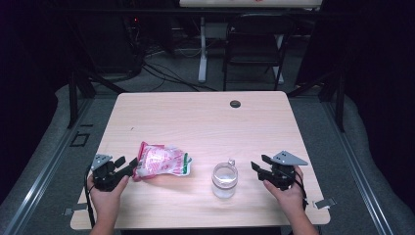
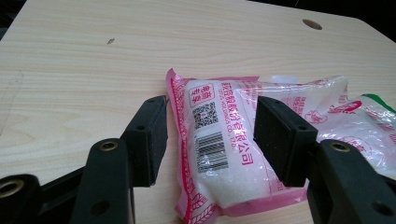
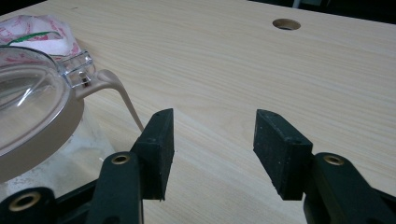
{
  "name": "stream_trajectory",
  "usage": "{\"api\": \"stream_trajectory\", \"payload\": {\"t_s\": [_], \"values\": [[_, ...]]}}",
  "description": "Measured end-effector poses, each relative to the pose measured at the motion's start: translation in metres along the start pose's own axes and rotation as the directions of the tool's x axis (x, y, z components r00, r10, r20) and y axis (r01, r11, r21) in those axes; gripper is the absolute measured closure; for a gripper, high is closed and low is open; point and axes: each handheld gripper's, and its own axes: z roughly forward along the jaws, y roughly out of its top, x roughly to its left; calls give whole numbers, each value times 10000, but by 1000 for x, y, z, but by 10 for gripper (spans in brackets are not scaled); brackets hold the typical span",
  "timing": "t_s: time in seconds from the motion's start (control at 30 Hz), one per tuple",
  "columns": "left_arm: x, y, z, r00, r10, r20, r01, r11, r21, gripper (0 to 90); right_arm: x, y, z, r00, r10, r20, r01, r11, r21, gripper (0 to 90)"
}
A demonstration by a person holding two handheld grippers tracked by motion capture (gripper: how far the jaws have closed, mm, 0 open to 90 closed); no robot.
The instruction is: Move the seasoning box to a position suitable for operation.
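1. Two grippers sit low at the near edge of my table [image 1: 205, 117], one in each hand.
2. On my left gripper [image 1: 126, 167] the fingers [image 2: 148, 140] stand wide, one on either side of the end of the sugar bag [image 1: 161, 160]. In the left gripper view the bag's corner lies between the pads; I cannot tell whether the right-hand pad brushes the film, and the other pad stands clear of it.
3. On my right gripper [image 1: 259, 166] the fingers [image 3: 159, 149] are spread as wide as they go, with bare wood between them and nothing held.
4. My bag lies flat on the table's near left part, just ahead of the left gripper. It is a soft pouch of clear, glossy film with pink-red edges and printing, a barcode and a square code on a white patch, a touch of green at the far end, and white grains inside.
5. My glass jar [image 1: 224, 180] stands upright near the front edge, between the two grippers and just right of the bag. It is round and clear, with a transparent domed lid, a tan sealing band and a wire clasp [image 3: 112, 86]; white grains lie at its bottom.
6. From the right gripper view the jar sits just off the left finger, apart from it.
7. My table is pale wood-grain laminate, matt, with rounded corners and a round cable hole [image 1: 235, 104] near the far edge.
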Motion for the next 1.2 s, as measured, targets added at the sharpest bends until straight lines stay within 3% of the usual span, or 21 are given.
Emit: {"api": "stream_trajectory", "payload": {"t_s": [0.17, 0.37, 0.6, 0.67, 0.77, 0.93, 1.07, 1.1, 1.2], "values": [[-2, 1, 1, 10000, 71, 42, -71, 10000, -54, 453, 1, -1, -1, 9998, -58, 176, 59, 10000, -12, 478], [-3, 1, 1, 9998, 177, 63, -177, 9998, -28, 460, 1, -1, -1, 10000, -68, 58, 68, 9999, 95, 493], [-3, 0, -1, 9997, 202, 101, -202, 9998, -43, 469, 7, 1, 2, 9976, -283, -631, 285, 9996, 21, 567], [-5, 0, -1, 9996, 237, 125, -237, 9997, -8, 470, 9, 3, 4, 9935, -416, -1059, 427, 9991, 75, 589], [-6, -2, -2, 9994, 300, 144, -300, 9995, -30, 471, 10, 3, 8, 9904, -718, -1177, 757, 9967, 297, 613], [-5, -3, -5, 9994, 353, 74, -353, 9994, 49, 471, 10, 3, 16, 9873, -664, -1443, 747, 9958, 524, 647], [-4, -4, -6, 9995, 302, 37, -303, 9995, 89, 471, 11, 3, 22, 9809, -716, -1810, 845, 9943, 647, 663], [-4, -5, -6, 9997, 254, 39, -254, 9997, 35, 471, 14, 3, 27, 9755, -964, -1978, 1141, 9902, 801, 688], [-4, -6, -6, 9997, 238, 4, -238, 9997, 68, 471, 17, 3, 35, 9699, -1145, -2150, 1380, 9856, 974, 716]]}}
